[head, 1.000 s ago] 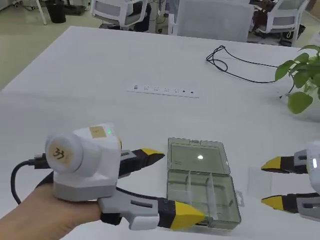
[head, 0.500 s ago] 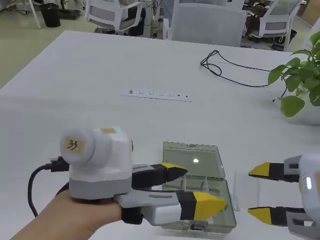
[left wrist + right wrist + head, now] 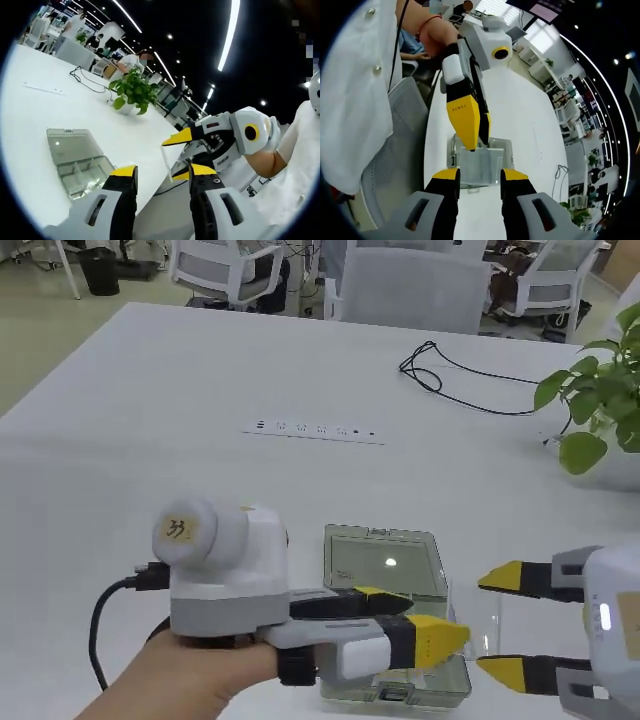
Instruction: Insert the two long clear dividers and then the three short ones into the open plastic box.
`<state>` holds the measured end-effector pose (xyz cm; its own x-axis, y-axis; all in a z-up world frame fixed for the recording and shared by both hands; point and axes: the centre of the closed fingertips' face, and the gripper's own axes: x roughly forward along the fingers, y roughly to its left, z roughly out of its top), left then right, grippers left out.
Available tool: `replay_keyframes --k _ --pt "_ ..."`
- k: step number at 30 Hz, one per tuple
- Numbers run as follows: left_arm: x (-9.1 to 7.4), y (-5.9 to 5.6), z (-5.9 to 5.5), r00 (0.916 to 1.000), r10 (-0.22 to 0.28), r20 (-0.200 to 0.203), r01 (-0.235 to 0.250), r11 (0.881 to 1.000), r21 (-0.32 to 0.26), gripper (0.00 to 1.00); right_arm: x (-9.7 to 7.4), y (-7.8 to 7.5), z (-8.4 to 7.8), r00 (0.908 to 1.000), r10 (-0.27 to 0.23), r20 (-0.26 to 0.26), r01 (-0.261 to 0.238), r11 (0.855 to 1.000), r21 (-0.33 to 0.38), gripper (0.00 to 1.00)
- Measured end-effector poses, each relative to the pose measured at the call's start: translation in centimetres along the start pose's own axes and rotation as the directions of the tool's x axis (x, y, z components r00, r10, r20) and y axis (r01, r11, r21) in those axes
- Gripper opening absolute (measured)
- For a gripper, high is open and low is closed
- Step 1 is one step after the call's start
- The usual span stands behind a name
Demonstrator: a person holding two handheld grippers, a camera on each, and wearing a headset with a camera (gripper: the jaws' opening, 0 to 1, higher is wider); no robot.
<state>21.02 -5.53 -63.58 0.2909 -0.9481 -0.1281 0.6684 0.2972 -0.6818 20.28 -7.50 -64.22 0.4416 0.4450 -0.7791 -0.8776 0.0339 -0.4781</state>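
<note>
Since the earlier frame the left gripper (image 3: 435, 615), white-grey body with yellow-tipped black jaws, has slid right and now hangs over the open clear plastic box (image 3: 385, 552), covering most of its tray; the right gripper (image 3: 480, 624), same build, has edged in a little. Left jaws stand apart with nothing between them. Right jaws look clamped on a thin clear plastic divider (image 3: 479, 167), pinched edge to edge and held up just right of the box, above the white table (image 3: 200, 390). Left tips sit very near that sheet. Risks: a left tip knocks the divider and it twists or pops out of the pinch, being thin and slick; clear on clear makes the slot easy to miss; the light box may skid if pushed
</note>
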Motion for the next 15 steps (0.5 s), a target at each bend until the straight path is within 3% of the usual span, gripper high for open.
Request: replay_keyframes --k 6,15 --pt "0.3 -0.4 -0.2 0.9995 -0.032 -0.002 0.031 0.998 -0.061 0.25 -0.2 -0.1 0.8 0.9999 -0.004 0.013 0.004 1.000 -0.010 0.33" --pt "0.6 -0.8 -0.1 0.9983 -0.058 0.002 0.058 0.994 -0.088 0.13 -0.3 -0.1 1.5 0.9998 -0.003 0.018 0.003 1.000 -0.031 0.33"
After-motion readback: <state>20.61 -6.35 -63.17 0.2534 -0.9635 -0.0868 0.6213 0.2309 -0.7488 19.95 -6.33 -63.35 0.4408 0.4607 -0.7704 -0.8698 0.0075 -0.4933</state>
